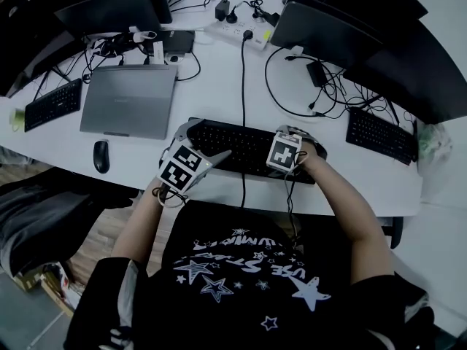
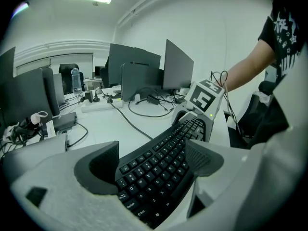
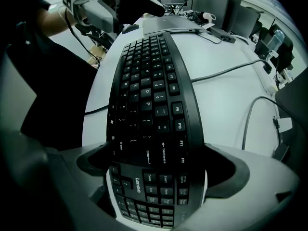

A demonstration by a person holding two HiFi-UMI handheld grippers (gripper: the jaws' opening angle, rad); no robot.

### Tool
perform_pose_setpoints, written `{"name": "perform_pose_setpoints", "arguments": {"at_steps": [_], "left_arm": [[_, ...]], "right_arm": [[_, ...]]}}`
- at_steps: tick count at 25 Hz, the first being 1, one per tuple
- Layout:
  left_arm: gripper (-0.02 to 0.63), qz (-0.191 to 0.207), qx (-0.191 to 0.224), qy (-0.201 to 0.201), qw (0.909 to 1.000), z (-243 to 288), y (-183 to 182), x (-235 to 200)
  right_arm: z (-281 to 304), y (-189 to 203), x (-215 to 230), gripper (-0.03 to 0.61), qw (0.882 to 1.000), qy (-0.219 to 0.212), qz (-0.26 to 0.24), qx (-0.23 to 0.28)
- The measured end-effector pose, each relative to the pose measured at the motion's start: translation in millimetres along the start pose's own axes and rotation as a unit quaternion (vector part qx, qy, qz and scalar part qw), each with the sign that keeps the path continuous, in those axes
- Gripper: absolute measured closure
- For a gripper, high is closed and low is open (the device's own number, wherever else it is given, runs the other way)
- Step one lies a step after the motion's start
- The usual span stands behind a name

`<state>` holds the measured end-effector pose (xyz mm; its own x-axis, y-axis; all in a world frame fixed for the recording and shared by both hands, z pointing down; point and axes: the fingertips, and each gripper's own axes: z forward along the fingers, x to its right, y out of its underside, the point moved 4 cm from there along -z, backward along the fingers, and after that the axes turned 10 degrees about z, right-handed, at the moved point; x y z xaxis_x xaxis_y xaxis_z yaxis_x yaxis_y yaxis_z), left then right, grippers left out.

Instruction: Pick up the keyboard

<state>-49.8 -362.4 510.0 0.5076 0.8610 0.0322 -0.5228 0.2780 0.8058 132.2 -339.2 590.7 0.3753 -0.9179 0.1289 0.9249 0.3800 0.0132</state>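
standing beside the white desk (image 1: 219,93), i see the person holding a gripper at each end of the black keyboard (image 1: 248,146), which sits near the front edge of the desk, right in front of them. the left gripper (image 2: 154,160) is at the keyboard's left end. its jaws are set wide across the board's depth, with one dark pad (image 2: 103,165) against the far edge and the other against the near edge, so it is clamped on that end. the right gripper (image 3: 159,170) is at the right end, around the number pad, with a pad (image 3: 231,170) pressed to each long edge there, so it grips the keyboard too. from above the keyboard looks to be lying flat on the desk, though i can't tell for sure whether it has left the surface.

a thin black cable (image 1: 243,71) runs from the power strip (image 1: 241,31) at the back straight toward the person and crosses the keyboard's middle. to the left, well apart, lie a closed grey laptop (image 1: 130,99) and a black mouse (image 1: 101,155) just in front of it. a second keyboard (image 1: 381,134) lies off to the right, and dark monitors (image 1: 321,31) stand along the back.
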Motion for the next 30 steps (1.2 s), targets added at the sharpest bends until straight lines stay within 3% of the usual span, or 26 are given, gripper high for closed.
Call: {"name": "perform_pose_setpoints", "arguments": {"at_steps": [9, 16, 20, 25, 27, 30], "left_arm": [[0.189, 0.067, -0.023, -0.01, 0.9974, 1.7, -15.4, -14.6], [0.189, 0.163, -0.069, 0.072, 0.9816, 15.7, -27.3, 3.3], [0.189, 0.229, -0.126, 0.122, 0.9575, 26.0, -27.9, 9.6], [0.189, 0.3, -0.204, 0.191, 0.912, 43.0, -26.1, 22.6], [0.189, 0.311, -0.228, 0.221, 0.8956, 45.1, -24.4, 27.2], [0.189, 0.303, -0.257, 0.266, 0.8784, 41.1, -22.4, 30.6]], "right_arm": [[-14.7, 2.7, -10.9, 0.003, 0.994, 0.099, -0.003, 0.035], [-21.8, 5.9, -21.1, 0.003, 0.985, 0.164, -0.002, 0.058], [-25.1, 7.4, -27.5, 0.003, 0.978, 0.194, -0.001, 0.077], [-29.9, 10.8, -33.6, 0.003, 0.966, 0.243, -0.009, 0.09], [-33.5, 9.7, -37.8, 0.003, 0.96, 0.263, -0.015, 0.098], [-45.1, 0.7, -47.3, 0.003, 0.948, 0.293, -0.019, 0.124]]}}
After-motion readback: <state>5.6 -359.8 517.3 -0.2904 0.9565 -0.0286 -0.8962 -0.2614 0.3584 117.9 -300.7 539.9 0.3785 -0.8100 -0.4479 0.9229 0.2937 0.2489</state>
